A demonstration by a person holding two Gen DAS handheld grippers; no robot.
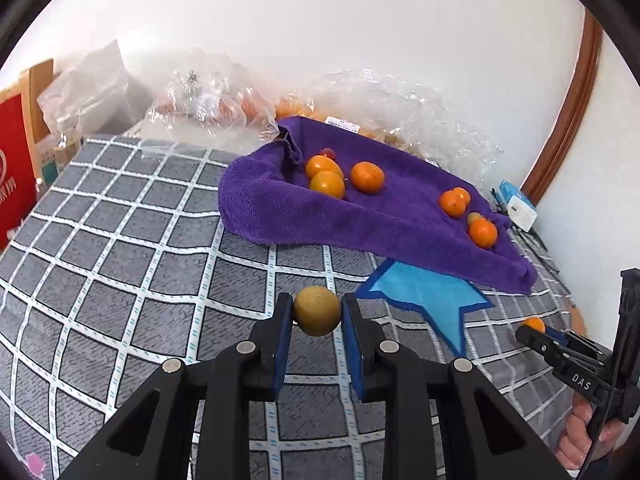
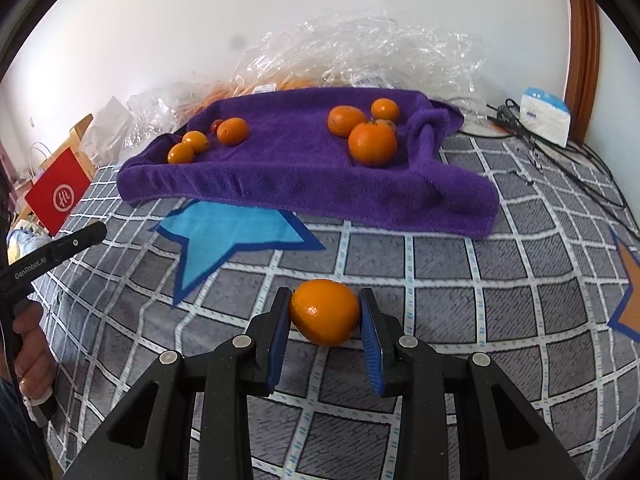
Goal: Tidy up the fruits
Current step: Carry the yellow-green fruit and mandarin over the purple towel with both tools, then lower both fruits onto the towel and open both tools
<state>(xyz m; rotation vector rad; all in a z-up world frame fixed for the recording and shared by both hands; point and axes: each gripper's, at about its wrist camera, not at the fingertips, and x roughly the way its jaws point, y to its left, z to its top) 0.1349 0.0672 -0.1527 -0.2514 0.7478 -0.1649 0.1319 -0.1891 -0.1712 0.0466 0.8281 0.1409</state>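
Left hand-held gripper [image 1: 317, 312] tilts downward over the checked surface [image 1: 132, 248], its blue pads closed tight on a small yellow-brown fruit [image 1: 317, 311] held at the fingertips, just above the cloth. Right hand-held gripper [image 2: 325, 314] slopes down the same way, its pads pressed against both sides of an orange [image 2: 325, 312], which sits low over the grid pattern. From the left camera, that right tool appears at 4 o'clock with a hand [image 1: 580, 436] wrapped round its grip; from the right camera, the left tool's handle shows at 9 o'clock, with another hand [image 2: 34, 344] around it.

At 12 o'clock from both tools lies a rumpled purple towel [image 2: 304, 176], carrying two clusters of oranges: one group [image 2: 208, 138] toward 10 o'clock in the right view, another [image 2: 370, 128] toward 1 o'clock. A blue star-shaped patch [image 2: 224, 232] pokes out from under the towel's near edge. Crinkled clear plastic bags [image 2: 360, 48] are heaped behind the towel against the wall.
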